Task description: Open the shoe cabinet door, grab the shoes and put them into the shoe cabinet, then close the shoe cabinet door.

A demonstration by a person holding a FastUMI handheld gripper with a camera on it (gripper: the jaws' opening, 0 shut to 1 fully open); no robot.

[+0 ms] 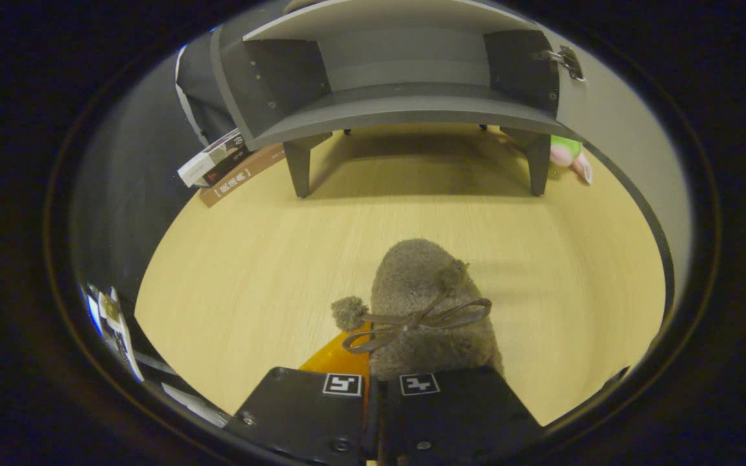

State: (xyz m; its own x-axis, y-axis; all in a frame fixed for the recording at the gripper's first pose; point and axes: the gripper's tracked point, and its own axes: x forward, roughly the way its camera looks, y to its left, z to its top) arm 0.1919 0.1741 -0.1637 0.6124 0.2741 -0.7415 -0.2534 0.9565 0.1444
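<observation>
Gripper [376,388] nearest, fingers drawn close together, clenched on the near end of the shoe [427,310]. Shoe is a fuzzy brown slipper with a bow and pompoms, sticking out just ahead of the fingers and pointing far toward the shoe cabinet [398,77]. Cabinet stands at the far side of the wooden floor [250,272] on short legs, door [618,142] swung open to the right, shelves bare. Books [230,165] lie left of the cabinet; a green and pink object [570,155] sits near its right leg.
</observation>
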